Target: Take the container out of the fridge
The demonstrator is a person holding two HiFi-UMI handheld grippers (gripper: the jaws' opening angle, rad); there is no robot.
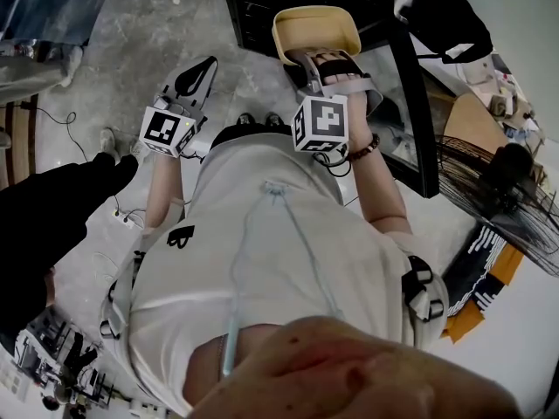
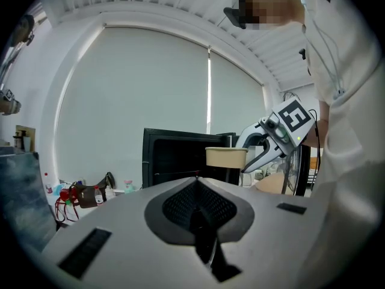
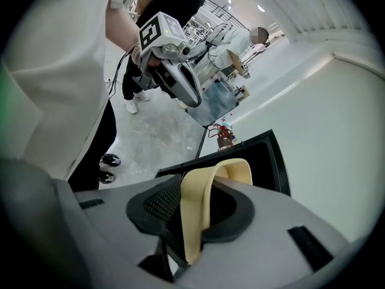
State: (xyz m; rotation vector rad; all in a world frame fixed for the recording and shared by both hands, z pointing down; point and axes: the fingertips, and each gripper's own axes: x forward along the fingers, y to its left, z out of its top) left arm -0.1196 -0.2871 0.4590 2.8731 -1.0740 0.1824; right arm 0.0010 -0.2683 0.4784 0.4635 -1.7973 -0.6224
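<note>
Cream container [image 1: 316,29] held in front of the black fridge [image 1: 262,7]
Its rim is pinched between the fingers of the right gripper [image 1: 311,63]; those of the left gripper [image 1: 196,77] are pressed together

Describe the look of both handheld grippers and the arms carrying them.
The left gripper and right gripper are alike: pale grey shells, black mesh-textured pads, each topped by a white cube with black square markers. The person wears a white short-sleeved shirt and a dark beaded bracelet on the right wrist.
</note>
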